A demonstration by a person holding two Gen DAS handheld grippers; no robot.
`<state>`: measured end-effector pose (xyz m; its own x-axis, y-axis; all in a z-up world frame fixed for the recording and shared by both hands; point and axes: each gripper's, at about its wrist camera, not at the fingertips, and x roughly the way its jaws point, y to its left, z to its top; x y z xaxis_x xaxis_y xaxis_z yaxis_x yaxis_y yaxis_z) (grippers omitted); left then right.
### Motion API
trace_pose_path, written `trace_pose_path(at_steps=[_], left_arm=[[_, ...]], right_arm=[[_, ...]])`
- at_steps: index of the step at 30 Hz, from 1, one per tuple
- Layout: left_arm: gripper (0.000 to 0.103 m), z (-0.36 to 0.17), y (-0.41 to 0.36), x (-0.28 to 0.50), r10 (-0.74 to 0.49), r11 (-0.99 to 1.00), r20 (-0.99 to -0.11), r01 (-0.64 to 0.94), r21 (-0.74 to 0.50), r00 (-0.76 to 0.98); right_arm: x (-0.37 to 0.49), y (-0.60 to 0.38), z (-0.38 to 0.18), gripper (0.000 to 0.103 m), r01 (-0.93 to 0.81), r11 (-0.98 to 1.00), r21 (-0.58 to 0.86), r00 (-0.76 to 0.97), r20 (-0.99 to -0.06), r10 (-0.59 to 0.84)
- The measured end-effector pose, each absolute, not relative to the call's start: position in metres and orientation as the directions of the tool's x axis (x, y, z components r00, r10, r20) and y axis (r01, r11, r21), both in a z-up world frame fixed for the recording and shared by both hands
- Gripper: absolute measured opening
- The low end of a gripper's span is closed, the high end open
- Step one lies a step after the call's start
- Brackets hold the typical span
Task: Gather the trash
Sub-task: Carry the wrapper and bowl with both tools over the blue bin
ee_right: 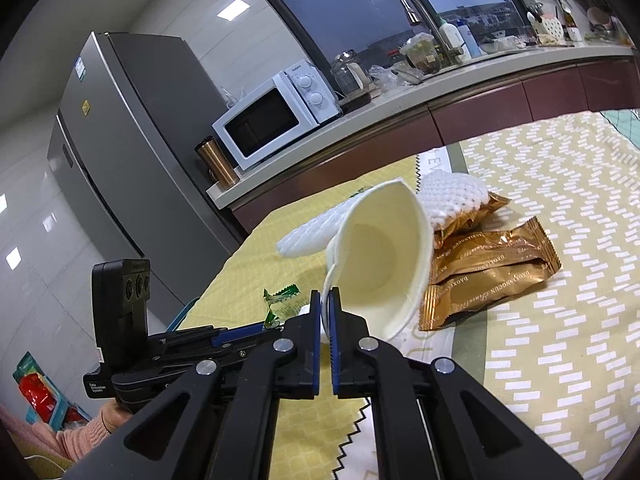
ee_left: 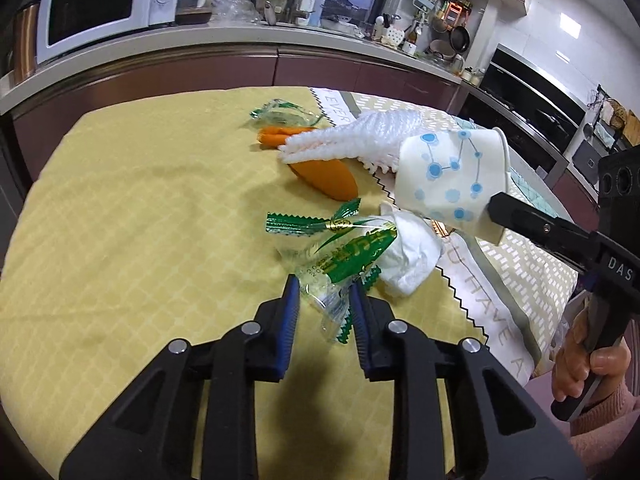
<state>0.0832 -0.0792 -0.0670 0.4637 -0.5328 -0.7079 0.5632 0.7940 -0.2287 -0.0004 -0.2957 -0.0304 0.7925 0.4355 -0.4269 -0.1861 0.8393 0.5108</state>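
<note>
Yellow cloth with a fine check covers the table, and beside it lies a second cloth with white dashes and a zigzag edge. Behind the table runs a kitchen counter with a white microwave, a copper tumbler, jars and bottles. A grey fridge stands at the end of the counter, and a dark window is above the sink tap.

The left tongs are partly open, with a clear and green wrapper between the blue pads. The pads stand at each side of its lower end; if they really press it I cannot tell. The wrapper rests on the yellow cloth, touching a crumpled white tissue.

The right tongs are nearly closed and pinch the rim of a white paper cup. The cup has blue dots on its outside, is tilted with its mouth toward the right camera, and looks lifted above the table.

On the table I count two green wrappers, one at the left tongs and one farther away near the carrots. There are two orange carrots, one partly under a white foam net. There is one tissue, one cup, and two golden snack packets that lie together beside the cup.
</note>
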Motion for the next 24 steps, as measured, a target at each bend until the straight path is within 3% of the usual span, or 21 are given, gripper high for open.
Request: trace_pose_path(at_steps=[24], left_arm=[[0.026, -0.029, 0.023, 0.052, -0.462, 0.872, -0.649, 0.444, -0.206, 0.604]], right_arm=[[0.01, -0.221, -0.016, 0.003, -0.381, 0.758, 0.53, 0.69, -0.382, 0.615]])
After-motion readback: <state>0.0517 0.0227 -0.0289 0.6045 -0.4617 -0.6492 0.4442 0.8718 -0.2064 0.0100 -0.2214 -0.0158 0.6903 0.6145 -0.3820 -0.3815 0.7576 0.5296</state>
